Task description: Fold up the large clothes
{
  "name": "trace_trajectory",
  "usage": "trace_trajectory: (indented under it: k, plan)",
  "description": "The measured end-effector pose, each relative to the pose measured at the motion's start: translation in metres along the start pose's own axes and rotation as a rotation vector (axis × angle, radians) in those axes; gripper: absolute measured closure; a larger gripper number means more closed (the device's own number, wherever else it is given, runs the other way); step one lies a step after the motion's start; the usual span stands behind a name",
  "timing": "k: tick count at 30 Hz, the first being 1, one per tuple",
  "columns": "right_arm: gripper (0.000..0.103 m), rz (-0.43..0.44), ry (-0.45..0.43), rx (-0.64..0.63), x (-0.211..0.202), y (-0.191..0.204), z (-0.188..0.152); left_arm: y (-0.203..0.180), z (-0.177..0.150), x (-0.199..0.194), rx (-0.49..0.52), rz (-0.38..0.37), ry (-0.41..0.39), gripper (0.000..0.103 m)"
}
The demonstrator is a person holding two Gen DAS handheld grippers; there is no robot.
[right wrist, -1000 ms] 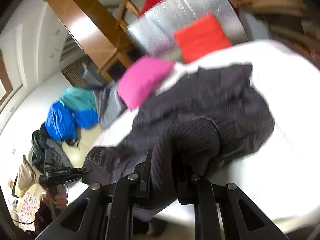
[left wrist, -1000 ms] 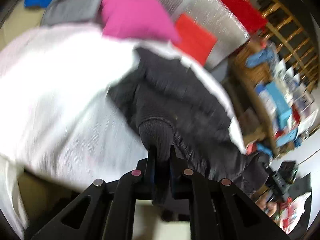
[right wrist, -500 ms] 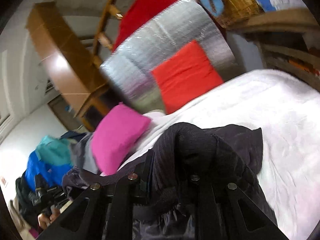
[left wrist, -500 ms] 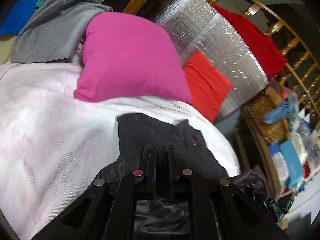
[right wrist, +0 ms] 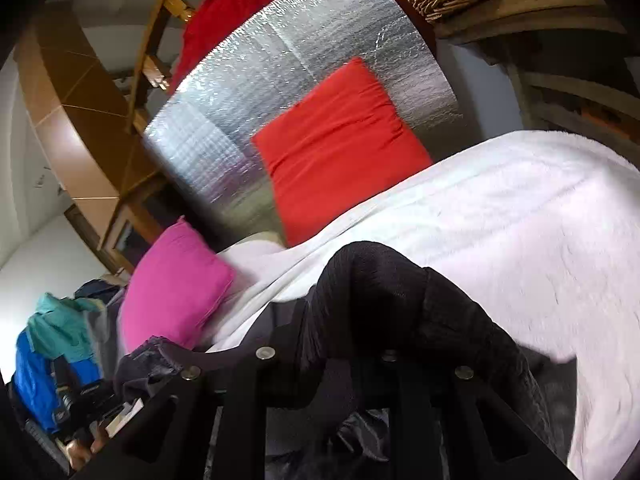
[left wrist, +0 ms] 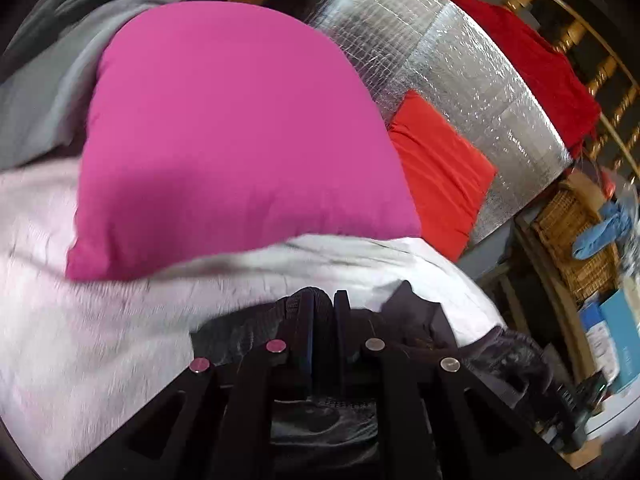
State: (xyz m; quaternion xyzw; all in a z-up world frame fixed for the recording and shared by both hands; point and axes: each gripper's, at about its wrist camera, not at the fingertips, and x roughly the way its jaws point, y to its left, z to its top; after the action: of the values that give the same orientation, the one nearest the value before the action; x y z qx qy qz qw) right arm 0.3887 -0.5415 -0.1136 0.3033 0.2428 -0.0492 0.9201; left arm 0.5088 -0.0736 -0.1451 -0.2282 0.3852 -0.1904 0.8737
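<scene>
A dark grey jacket [left wrist: 420,328] with ribbed knit trim lies on the white bed cover [left wrist: 100,340]. My left gripper [left wrist: 322,304] is shut on a ribbed edge of the jacket, low over the bed and close to the pink pillow [left wrist: 232,132]. My right gripper [right wrist: 352,292] is shut on another ribbed part of the jacket [right wrist: 372,280], which drapes over its fingers above the white cover [right wrist: 520,232]. Most of the jacket is hidden under both grippers.
A red cushion [left wrist: 436,176] leans on a silver foil panel [left wrist: 460,72] at the bed's head. The pink pillow [right wrist: 172,288] and red cushion [right wrist: 340,148] show in the right view. Wicker basket [left wrist: 576,236] and boxes stand right; blue and teal clothes [right wrist: 52,352] lie left.
Both grippers have carried the jacket's ribbed edges forward toward the head of the bed. The pillows and foil panel loom much larger, and less of the jacket shows ahead.
</scene>
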Motion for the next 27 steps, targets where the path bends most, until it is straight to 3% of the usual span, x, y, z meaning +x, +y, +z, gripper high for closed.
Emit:
trace_trajectory:
  k: [10, 15, 23, 26, 27]
  plan:
    - [0.084, -0.069, 0.023, 0.104, 0.044, -0.032, -0.006, 0.010, 0.000, 0.054, 0.024, 0.018, 0.015, 0.093]
    - [0.084, -0.102, 0.072, 0.113, 0.057, -0.038, -0.008, 0.015, -0.009, 0.069, 0.030, 0.069, 0.035, 0.092]
    - [0.079, -0.016, 0.134, 0.248, 0.064, -0.068, -0.018, 0.023, -0.021, 0.062, 0.013, 0.055, -0.017, 0.089]
    - [0.066, 0.024, 0.147, 0.249, 0.056, -0.064, -0.016, 0.016, -0.022, 0.052, 0.033, 0.072, -0.034, 0.080]
    - [0.055, 0.036, 0.150, 0.252, 0.052, -0.062, -0.016, 0.007, -0.022, 0.044, 0.062, 0.106, -0.045, 0.063]
